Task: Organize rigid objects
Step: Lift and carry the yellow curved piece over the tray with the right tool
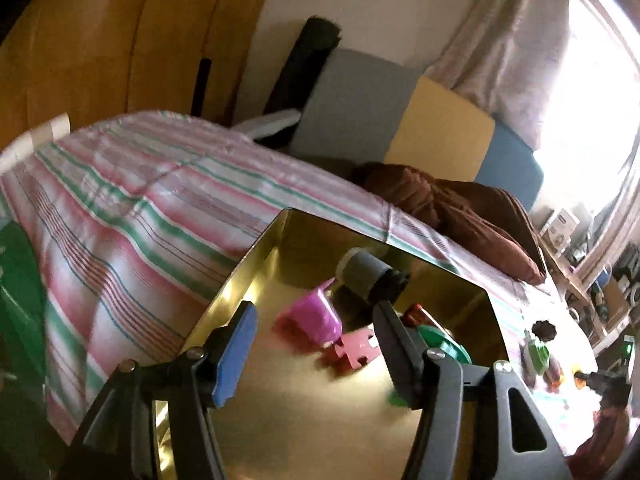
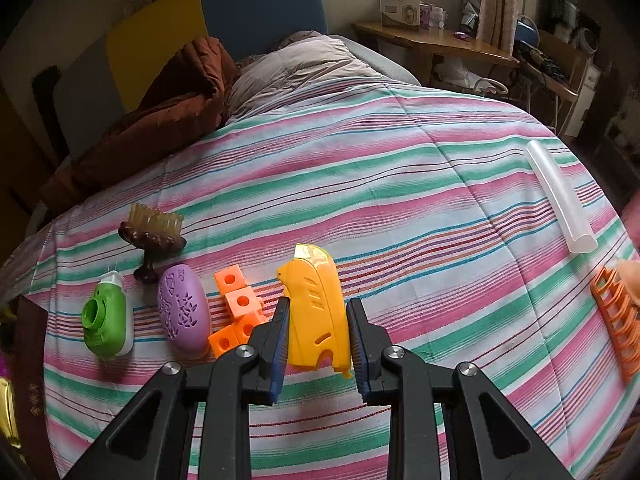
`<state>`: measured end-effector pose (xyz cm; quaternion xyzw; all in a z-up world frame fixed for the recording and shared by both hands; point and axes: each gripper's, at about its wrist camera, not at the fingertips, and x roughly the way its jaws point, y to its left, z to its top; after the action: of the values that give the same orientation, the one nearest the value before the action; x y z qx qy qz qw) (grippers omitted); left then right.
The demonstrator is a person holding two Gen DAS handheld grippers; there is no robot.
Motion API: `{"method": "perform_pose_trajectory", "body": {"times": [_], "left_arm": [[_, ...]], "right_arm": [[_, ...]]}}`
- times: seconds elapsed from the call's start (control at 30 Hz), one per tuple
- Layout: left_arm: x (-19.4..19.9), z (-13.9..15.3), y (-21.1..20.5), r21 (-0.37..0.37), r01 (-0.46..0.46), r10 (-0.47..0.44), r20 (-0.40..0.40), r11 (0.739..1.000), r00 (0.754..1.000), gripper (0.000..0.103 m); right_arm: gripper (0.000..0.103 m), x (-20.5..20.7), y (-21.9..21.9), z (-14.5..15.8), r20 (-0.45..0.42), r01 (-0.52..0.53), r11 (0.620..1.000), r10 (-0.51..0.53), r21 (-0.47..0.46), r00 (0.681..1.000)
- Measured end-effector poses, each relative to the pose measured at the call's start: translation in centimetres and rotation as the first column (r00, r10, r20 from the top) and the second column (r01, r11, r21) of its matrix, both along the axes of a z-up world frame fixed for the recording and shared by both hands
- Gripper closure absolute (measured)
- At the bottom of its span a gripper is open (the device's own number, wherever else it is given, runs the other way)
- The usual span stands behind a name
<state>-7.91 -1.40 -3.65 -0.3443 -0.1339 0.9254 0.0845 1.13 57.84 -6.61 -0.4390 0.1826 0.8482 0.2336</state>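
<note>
shiny gold tin (image 1: 224, 292) holds a pink cup (image 1: 314, 316) – left gripper (image 1: 316, 344) spread, empty; right gripper (image 2: 316, 330) clamped on a smooth yellow plastic shell (image 2: 316, 312).

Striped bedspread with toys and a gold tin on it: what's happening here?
A person is sorting small plastic items off the bedspread into a gold tin. The left tongs stand open and empty above the tin, which already holds a pink cup and a pink puzzle piece. The right tongs are shut on a yellow plastic piece. A green toy and orange cubes wait.
</note>
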Motion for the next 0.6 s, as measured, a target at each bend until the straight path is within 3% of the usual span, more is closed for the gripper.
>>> {"method": "perform_pose_trajectory", "body": {"times": [0.33,0.47,0.6], "left_arm": [[5.8,-0.2,4.2,-0.096,0.168,-0.178,-0.102,0.981,0.979,0.042],[7.3,-0.2,5.1,-0.137,0.176,-0.193,-0.117,0.975,0.974,0.042],[8.3,-0.5,5.2,-0.124,0.175,-0.188,-0.106,0.977,0.976,0.042]], "right_arm": [[0.075,0.0,-1.6,1.6,-0.058,-0.056,0.995,0.061,0.083,0.996],[0.075,-0.7,-3.9,2.0,-0.027,-0.134,0.985,0.137,0.112,0.990],[0.075,-1.0,-6.8,2.9,-0.057,-0.204,0.977,0.208,0.063,0.976]]}}
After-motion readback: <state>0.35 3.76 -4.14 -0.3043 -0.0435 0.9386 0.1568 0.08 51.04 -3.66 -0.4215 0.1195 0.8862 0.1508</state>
